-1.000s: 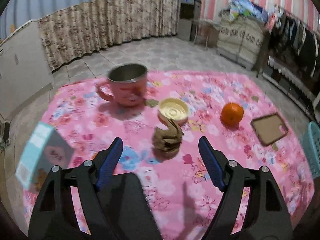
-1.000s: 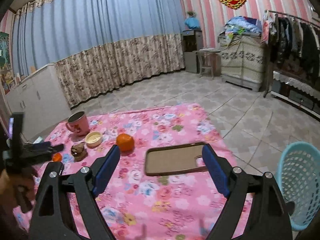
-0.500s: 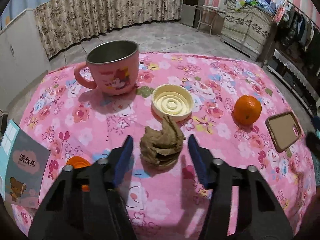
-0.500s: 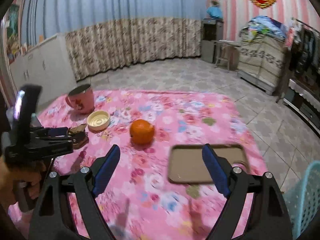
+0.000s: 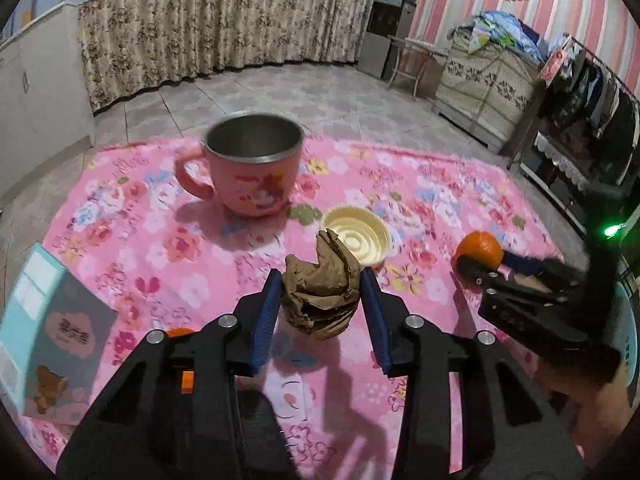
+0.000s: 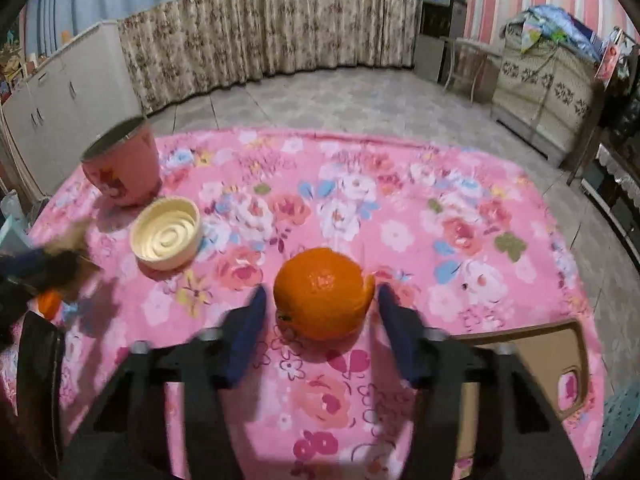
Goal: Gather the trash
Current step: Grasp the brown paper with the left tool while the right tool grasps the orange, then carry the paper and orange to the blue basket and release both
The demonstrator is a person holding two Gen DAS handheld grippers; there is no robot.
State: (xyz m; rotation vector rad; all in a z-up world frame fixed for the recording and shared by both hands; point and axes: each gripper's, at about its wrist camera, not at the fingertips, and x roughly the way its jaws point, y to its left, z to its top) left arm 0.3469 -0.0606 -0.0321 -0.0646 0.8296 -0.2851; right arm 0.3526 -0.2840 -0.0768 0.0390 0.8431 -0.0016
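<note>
Barely begun: both tools frame their targets

Left tool [image 5: 320, 300] pinches the crumpled brown paper [image 5: 320, 296] near the cream lid [image 5: 356, 238]. Right tool [image 6: 320, 312] stands open around the orange [image 6: 322, 294], not touching. Nothing looks binned yet; the blue basket [image 6: 624, 424] waits far right.

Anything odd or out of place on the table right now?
Only the crumpled brown paper, squeezed between the left gripper fingers. The cream lid lies upside down, off any container. Mug upright, nothing spilled.
</note>
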